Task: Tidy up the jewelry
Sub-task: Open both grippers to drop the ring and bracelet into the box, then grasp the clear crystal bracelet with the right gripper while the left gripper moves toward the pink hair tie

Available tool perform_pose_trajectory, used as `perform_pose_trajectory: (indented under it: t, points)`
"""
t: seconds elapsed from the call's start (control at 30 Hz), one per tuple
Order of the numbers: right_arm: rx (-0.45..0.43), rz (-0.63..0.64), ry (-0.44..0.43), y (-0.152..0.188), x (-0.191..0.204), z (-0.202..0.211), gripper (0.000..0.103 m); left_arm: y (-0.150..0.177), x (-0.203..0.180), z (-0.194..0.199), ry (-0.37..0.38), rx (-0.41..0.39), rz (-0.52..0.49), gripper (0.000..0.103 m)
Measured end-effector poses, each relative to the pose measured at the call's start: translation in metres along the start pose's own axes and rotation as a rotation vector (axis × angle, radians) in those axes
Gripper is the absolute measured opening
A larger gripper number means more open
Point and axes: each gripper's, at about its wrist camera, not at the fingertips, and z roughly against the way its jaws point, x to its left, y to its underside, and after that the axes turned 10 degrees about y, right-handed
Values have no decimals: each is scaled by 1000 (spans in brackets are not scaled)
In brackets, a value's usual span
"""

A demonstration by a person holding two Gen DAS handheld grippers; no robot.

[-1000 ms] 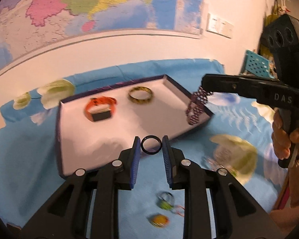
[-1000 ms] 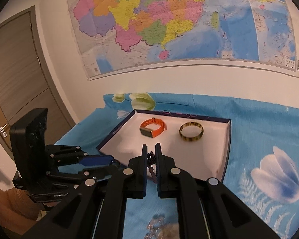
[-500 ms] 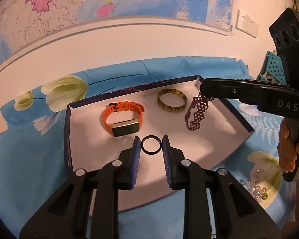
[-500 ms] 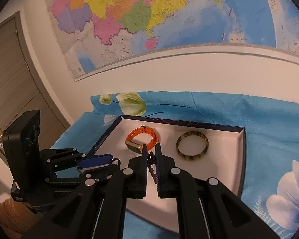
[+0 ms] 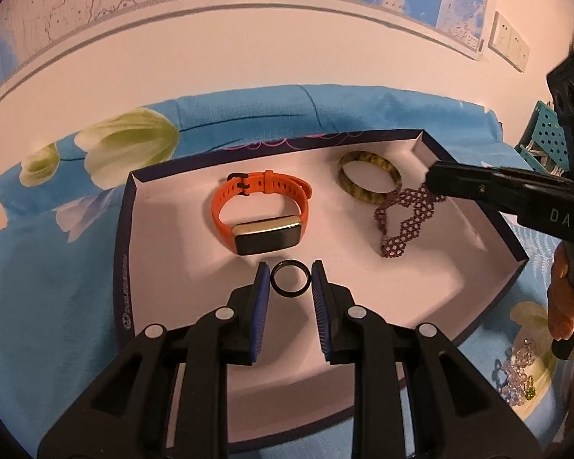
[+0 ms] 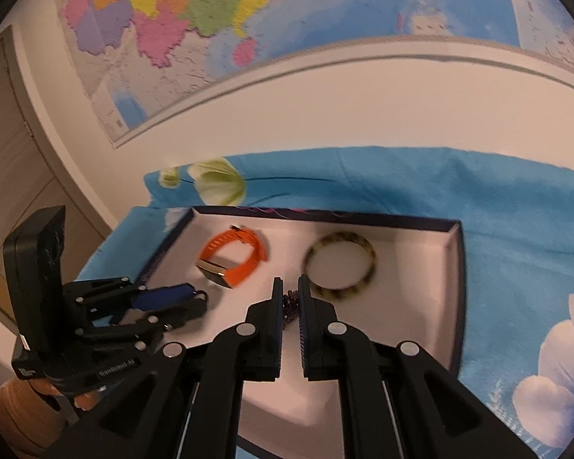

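Landmark: the white tray (image 5: 164,229) with dark rim, sitting on the blue flowered cloth (image 5: 49,306).

Left gripper (image 5: 290,281): jaws nearly closed, pinching a small black ring (image 5: 290,278) edge-on between the blue pads, hovering over the tray's near middle, just in front of the orange watch (image 5: 260,218) lying inside the tray.

Right gripper (image 6: 288,300): jaws fully closed on one end of the purple beaded bracelet (image 5: 405,222); the rest hangs down over the tray's right part, beside the yellow-brown bangle (image 5: 369,183) in the tray's far right. Whether its lowest loop touches the tray floor, cannot tell.

Risks, as judgement:
- The ring is held by only two thin edge contacts, so a tilt or bump may pop it out. It would likely roll on the smooth tray floor or off over the rim onto the cloth.
- The bracelet is limp and may swing. Released from height, it may drape over the bangle or tangle.
- Both grippers are over the same tray, fairly near each other, so a collision is possible if they converge.
- More beads (image 5: 516,367) lie on the cloth outside the tray's near right corner, so the task is not finished.
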Motion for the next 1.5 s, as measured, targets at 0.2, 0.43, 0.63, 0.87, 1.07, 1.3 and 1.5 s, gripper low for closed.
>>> perform_pose_trajectory:
  t: [0.2, 0.43, 0.63, 0.87, 1.07, 1.3, 1.5]
  points:
    - [24, 4, 48, 4, -5, -7, 8, -4, 1, -10, -7, 19, 10, 23]
    - [20, 3, 93, 8, -7, -1, 20, -7, 1, -14, -14, 24, 16, 29]
    - [-33, 53, 71, 27, 3, 40, 34, 2, -10, 17, -34, -46, -13, 48]
    - [-14, 143, 28, 76, 17, 82, 36, 23, -27, 67, -10, -136, -46, 53]
    - [47, 185, 48, 115, 19, 92, 45, 55, -39, 96, 34, -156, -56, 56]
    - [81, 175, 64, 136, 15, 88, 56, 92, -48, 103, 47, -131, -54, 60]
    - [103, 192, 68, 139, 19, 78, 47, 108, -50, 103, 59, -114, -37, 60]
